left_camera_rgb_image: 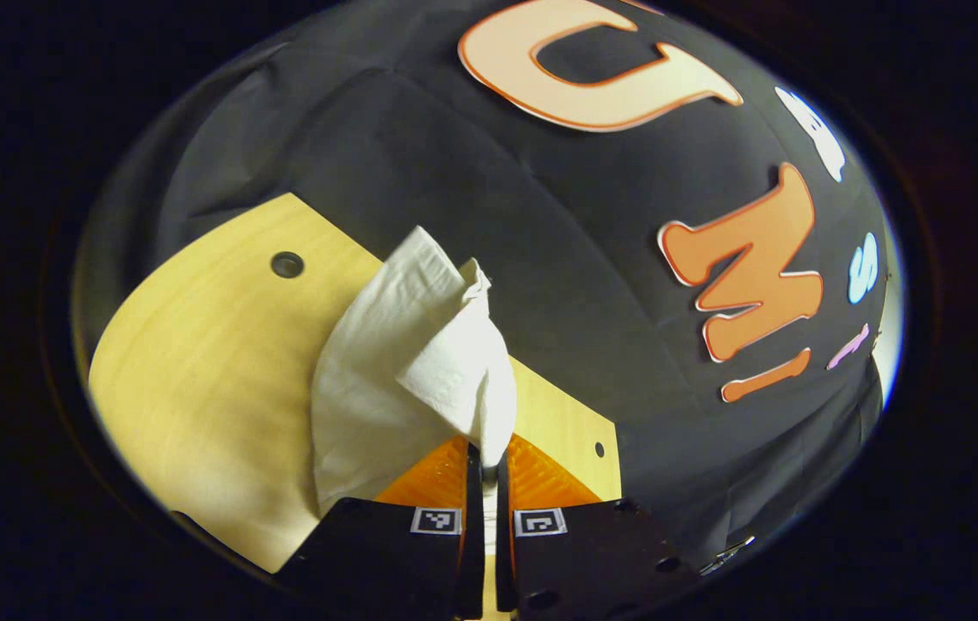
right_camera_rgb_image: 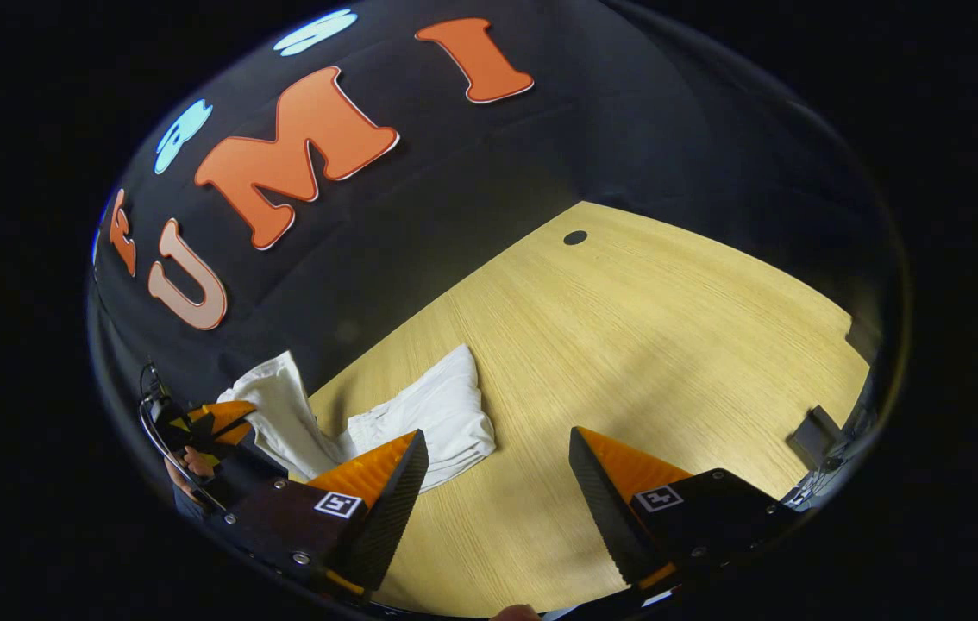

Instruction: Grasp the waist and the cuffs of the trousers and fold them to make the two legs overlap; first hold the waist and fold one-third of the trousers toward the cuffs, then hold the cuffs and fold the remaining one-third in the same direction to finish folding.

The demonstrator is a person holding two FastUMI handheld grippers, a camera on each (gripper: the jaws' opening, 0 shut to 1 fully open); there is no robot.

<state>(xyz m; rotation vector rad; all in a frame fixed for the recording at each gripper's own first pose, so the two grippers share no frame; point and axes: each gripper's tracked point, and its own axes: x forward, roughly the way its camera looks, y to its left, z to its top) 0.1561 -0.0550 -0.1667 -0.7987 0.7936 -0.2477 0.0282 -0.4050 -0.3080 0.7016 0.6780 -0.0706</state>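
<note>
L claw [left_camera_rgb_image: 482, 461] clenched on white cloth trousers [left_camera_rgb_image: 407, 379], lifting one end off pale wooden worktop [left_camera_rgb_image: 196, 379] w/ rest bunched on it, R claw [right_camera_rgb_image: 498, 470] released, wide apart just beside them.

White trousers [left_camera_rgb_image: 407, 362]; pale yellow wood-grain bench [right_camera_rgb_image: 627, 345] with a dark round hole [right_camera_rgb_image: 575, 237] at 12 o'clock.

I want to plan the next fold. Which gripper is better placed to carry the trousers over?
Left. The left gripper is shut on the white trousers, lifting them off the table. The right gripper is open, holding nothing.
</note>
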